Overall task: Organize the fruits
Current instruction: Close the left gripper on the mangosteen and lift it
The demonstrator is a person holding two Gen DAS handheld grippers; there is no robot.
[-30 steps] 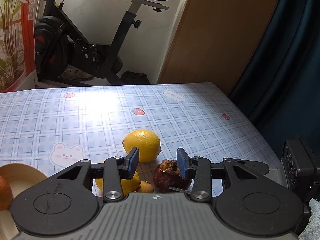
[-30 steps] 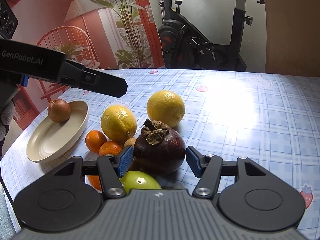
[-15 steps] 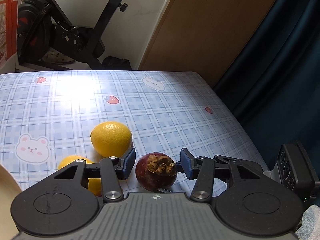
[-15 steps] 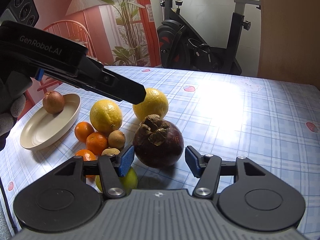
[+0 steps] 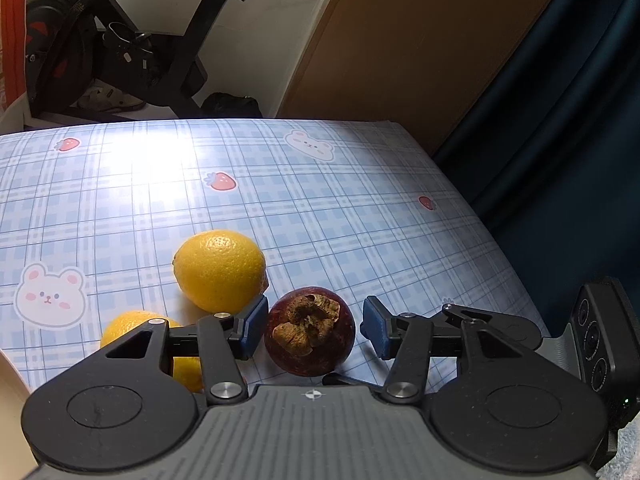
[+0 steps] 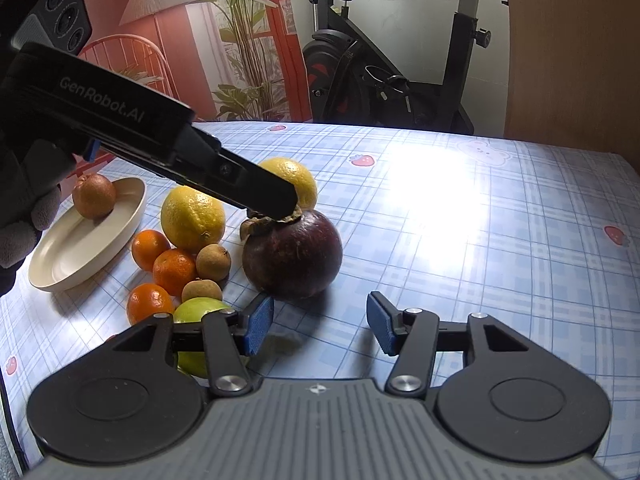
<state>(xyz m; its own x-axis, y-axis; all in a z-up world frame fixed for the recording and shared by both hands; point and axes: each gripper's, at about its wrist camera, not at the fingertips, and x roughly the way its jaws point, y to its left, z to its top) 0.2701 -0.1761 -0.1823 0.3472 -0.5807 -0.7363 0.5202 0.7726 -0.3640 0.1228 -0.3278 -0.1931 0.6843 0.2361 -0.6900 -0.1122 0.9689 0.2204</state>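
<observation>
A dark purple mangosteen [image 5: 310,330] with a dry brown cap rests on the blue checked tablecloth [image 5: 320,208]. My left gripper [image 5: 314,330] straddles it, jaws opening: the left pad sits close against the fruit and a gap shows at the right pad. From the right wrist the left gripper [image 6: 280,204] comes down slanting onto the mangosteen [image 6: 292,254]. My right gripper [image 6: 320,328] hangs just short of the fruit, jaws closing, with nothing between its pads. A cream plate [image 6: 72,256] at the left holds one brown round fruit [image 6: 94,196].
Left of the mangosteen lie two lemons [image 6: 192,218] [image 6: 294,178], three small oranges [image 6: 174,266], two longans [image 6: 213,262] and a green fruit [image 6: 196,312]. A gloved hand [image 6: 24,224] holds the left gripper. An exercise bike [image 6: 360,80] stands beyond the table's far edge.
The left gripper swung right and down over the mangosteen and its jaws widened around it. In the right wrist view the mangosteen went from between the right fingers to ahead of them.
</observation>
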